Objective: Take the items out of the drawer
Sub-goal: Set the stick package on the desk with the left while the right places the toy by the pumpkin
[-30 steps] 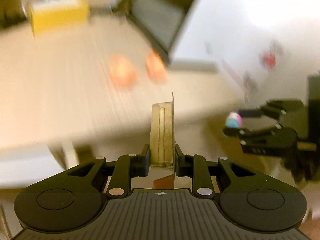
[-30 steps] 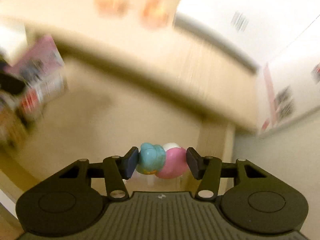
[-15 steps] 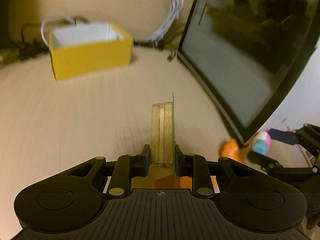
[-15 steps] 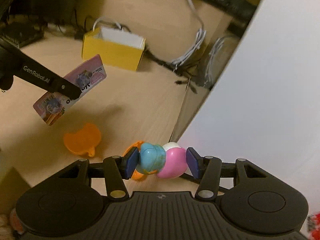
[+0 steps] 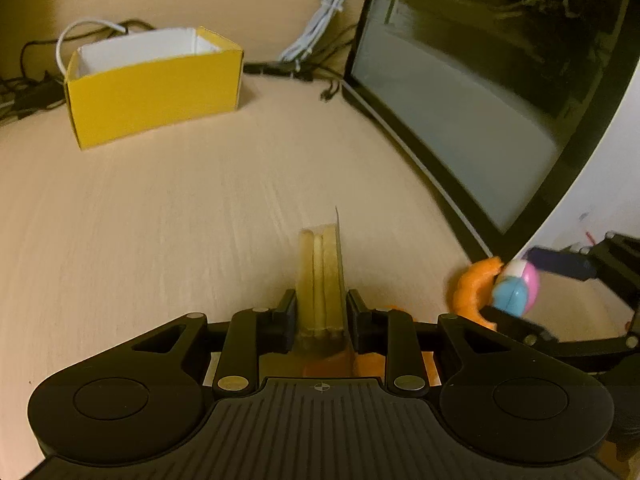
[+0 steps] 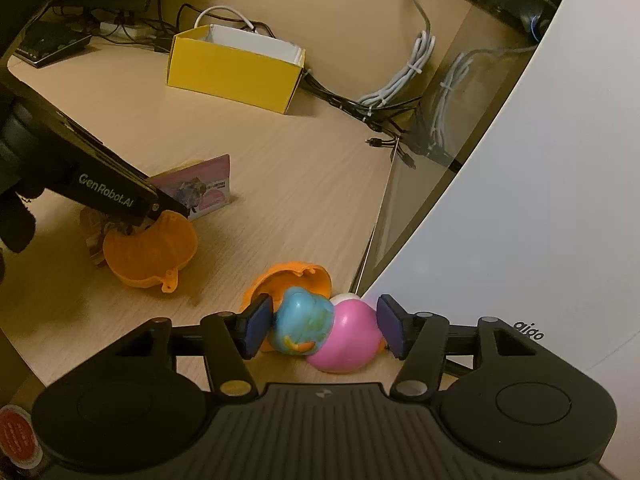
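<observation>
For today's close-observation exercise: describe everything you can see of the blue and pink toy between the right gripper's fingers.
The blue and pink toy is a small, glossy, plastic-looking figure: a lumpy blue part with yellowish marks and an orange detail, joined to a smooth round pink part, with a white bit behind. It appears to rest low on the wooden desk, in front of an orange shell half. The right gripper has just been opening; small gaps show at both pads, so it no longer looks clamped.

Bare tabletop (image 5: 168,216) open ahead of the left gripper (image 5: 320,312), yellow box (image 5: 154,84) blocking the far side; dark screen (image 5: 472,80) walling the right; two orange shells (image 6: 152,248) and white case (image 6: 520,200) crowding the right gripper (image 6: 324,322)
</observation>
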Demonstrator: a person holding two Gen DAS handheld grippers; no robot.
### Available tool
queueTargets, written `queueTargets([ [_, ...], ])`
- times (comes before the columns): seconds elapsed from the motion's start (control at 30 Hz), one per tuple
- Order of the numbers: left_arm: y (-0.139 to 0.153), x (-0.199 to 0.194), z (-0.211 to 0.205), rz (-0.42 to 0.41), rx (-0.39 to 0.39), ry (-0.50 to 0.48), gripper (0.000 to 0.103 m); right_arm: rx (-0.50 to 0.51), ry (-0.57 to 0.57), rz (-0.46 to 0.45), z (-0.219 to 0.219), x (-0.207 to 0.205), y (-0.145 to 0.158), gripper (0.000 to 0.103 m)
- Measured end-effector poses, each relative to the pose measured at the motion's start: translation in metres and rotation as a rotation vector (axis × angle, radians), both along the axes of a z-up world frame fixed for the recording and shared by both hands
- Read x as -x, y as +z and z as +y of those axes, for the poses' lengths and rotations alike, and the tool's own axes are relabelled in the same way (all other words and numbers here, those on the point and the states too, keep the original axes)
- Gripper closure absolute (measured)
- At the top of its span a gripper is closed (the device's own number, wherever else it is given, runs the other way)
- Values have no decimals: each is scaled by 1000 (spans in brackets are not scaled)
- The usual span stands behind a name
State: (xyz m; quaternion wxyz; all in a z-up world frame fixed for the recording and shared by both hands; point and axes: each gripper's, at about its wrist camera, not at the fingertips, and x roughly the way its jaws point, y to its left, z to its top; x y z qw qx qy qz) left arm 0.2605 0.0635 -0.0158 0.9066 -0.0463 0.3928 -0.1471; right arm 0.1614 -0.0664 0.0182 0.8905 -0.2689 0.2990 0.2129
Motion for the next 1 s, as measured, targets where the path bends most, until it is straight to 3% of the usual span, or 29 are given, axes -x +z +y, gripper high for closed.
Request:
queueTargets([
  [0.23, 29, 15, 3, -70, -9, 9, 74, -75, -52, 10, -18, 6, 16, 31],
  [0.4, 47, 38, 4, -102, 9, 12, 74, -136, -84, 0, -39, 27, 33, 29],
  [0.53, 56, 69, 8, -110, 36, 27, 74, -185, -103, -55, -57, 53, 40, 13],
  [0.63, 55, 92, 17, -60, 49, 60, 74, -179, -71, -75, -64, 75, 37, 7],
  [0.7, 52, 104, 22, -21, 48, 93, 74, -159, 6, 25, -63, 85, 30, 7],
  [0.8, 45, 126, 33, 19, 50, 137, 74, -170, 180, 258, -57, 99, 14, 7],
  [0.9, 37, 146, 42, 54, 54, 185, 74, -143, 324, 352, -38, 118, -9, 9],
  [1.0, 30, 164, 50, 92, 39, 251, 74, -139, 407, 465, -10, 120, -32, 18],
])
